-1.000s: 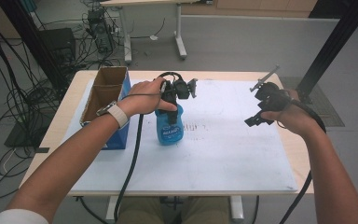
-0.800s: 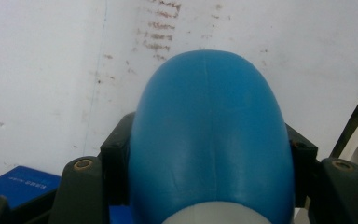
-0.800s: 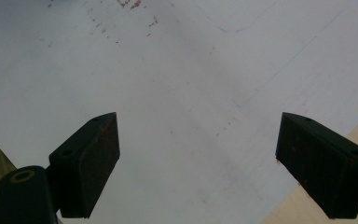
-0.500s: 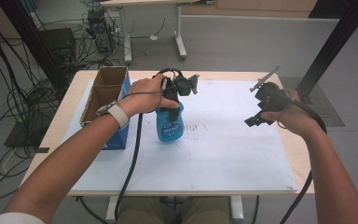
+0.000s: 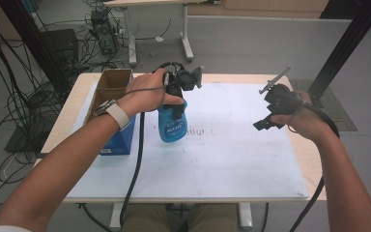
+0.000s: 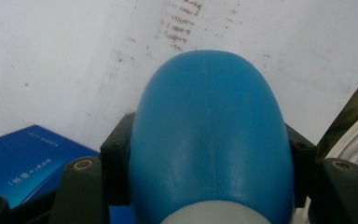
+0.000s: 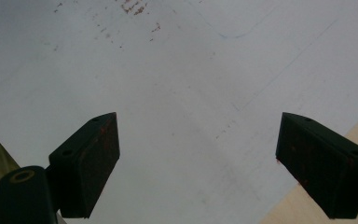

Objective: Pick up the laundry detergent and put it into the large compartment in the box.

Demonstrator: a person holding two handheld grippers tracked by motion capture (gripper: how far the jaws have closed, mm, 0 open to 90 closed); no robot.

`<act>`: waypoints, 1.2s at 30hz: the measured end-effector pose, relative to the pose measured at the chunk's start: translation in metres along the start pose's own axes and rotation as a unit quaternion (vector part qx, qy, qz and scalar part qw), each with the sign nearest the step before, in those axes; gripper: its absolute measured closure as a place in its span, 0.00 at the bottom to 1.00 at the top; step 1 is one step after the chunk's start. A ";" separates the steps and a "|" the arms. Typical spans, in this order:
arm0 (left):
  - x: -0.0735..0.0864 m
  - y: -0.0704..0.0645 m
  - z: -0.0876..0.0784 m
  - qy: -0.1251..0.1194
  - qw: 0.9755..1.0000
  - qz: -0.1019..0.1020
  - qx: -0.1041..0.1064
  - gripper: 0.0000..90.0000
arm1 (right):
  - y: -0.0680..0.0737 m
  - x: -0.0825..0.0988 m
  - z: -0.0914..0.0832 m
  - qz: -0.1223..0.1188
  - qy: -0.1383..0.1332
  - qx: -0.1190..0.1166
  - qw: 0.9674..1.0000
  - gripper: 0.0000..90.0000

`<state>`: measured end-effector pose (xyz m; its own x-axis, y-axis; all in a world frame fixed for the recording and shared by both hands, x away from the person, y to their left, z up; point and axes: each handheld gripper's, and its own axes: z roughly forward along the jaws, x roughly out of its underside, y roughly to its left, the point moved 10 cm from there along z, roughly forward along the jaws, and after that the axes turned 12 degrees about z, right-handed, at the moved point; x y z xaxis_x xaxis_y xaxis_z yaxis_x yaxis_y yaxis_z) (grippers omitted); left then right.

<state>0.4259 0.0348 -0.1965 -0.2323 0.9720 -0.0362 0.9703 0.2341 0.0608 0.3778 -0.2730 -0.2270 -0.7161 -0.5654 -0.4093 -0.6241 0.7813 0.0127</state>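
high view: left tool [image 5: 178, 112] clamps the blue plastic spray bottle [image 5: 171, 126] hanging beneath it, above the white tabletop [image 5: 232, 154]; right tool [image 5: 270, 118] well apart | left tool view: bottle [image 6: 212, 140] squeezed between jaws | right tool view: right tool [image 7: 198, 163] open, empty.

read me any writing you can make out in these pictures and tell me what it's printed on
Blue bottle: a white label with lettering, too blurred to read in the high view.
Blue box: a short line of small white print in quotation marks, too small to read in the left gripper view.
White sheet on the table: brownish smudges and faint pen lines, no words.
Nothing here can be quoted with confidence.
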 end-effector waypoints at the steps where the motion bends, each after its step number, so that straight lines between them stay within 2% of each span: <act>1: 0.001 0.000 -0.002 -0.002 1.000 -0.006 -0.001 0.42 | 0.000 0.000 0.000 0.000 0.000 0.000 1.000 0.15; 2: 0.003 0.000 -0.006 0.000 1.000 -0.016 -0.003 0.42 | 0.001 -0.001 -0.001 -0.001 0.000 0.000 1.000 0.15; 9: 0.006 -0.002 -0.023 0.003 0.999 -0.040 -0.021 0.42 | 0.003 -0.003 -0.001 -0.008 -0.005 -0.001 1.000 0.15; 10: 0.007 -0.001 -0.028 0.005 0.998 -0.052 -0.024 0.42 | 0.003 -0.003 -0.001 -0.008 -0.005 -0.001 1.000 0.15; 13: 0.007 -0.002 -0.035 0.008 0.997 -0.066 -0.028 0.42 | 0.003 -0.003 -0.001 -0.008 -0.005 -0.001 1.000 0.15; 21: 0.007 -0.003 -0.048 0.018 0.996 -0.079 -0.029 0.42 | 0.005 -0.004 -0.004 -0.011 -0.011 -0.002 1.000 0.15; 22: 0.008 -0.002 -0.052 0.018 0.996 -0.089 -0.028 0.42 | 0.006 -0.005 -0.003 -0.012 -0.010 -0.003 1.000 0.15; 25: 0.009 -0.002 -0.056 0.021 0.995 -0.097 -0.027 0.42 | 0.007 -0.006 -0.002 -0.013 -0.011 -0.005 1.000 0.15; 28: 0.012 0.000 -0.067 0.012 0.992 -0.118 -0.031 0.42 | 0.007 -0.006 -0.001 -0.016 -0.012 -0.007 1.000 0.15; 35: 0.015 0.000 -0.077 0.015 0.990 -0.137 -0.024 0.42 | 0.009 -0.008 -0.002 -0.020 -0.011 -0.007 1.000 0.15; 36: 0.016 -0.001 -0.081 0.012 0.988 -0.152 -0.029 0.42 | 0.010 -0.009 -0.003 -0.021 -0.014 -0.007 1.000 0.15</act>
<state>0.4160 0.0524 -0.1165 -0.5138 0.8571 -0.0375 0.8506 0.5146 0.1082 0.3770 -0.2609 -0.2208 -0.6804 -0.5903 -0.4343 -0.6582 0.7528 0.0078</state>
